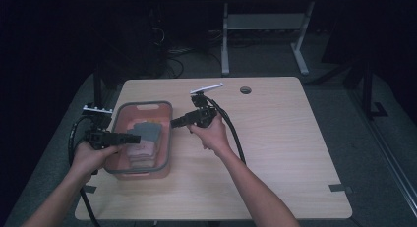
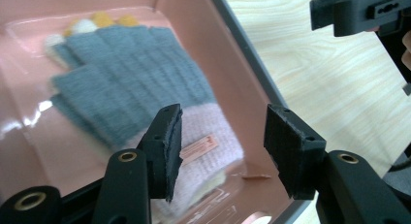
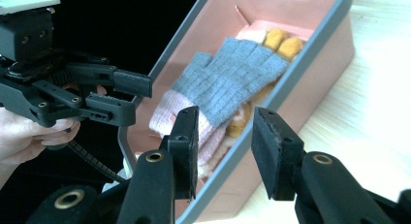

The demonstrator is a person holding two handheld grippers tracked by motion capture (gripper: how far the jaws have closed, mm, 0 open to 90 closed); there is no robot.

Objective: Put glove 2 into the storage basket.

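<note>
Glove (image 2: 131, 73) cuff tag (image 2: 197, 149) copper, writing unreadable; bin (image 2: 232, 78) pink.

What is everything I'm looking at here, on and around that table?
bin: one, pink with grey rim, left part of table
gloves: a stack, top one grey with pink cuff, yellow-tipped one beneath, inside bin
table: one, light wood, centre
hole: one, dark, table's far edge
desk frame: one, grey, on the floor behind
left gripper: one, black, open over bin
right gripper: one, black, open at bin's rim
hands: two, holding grippers
</note>
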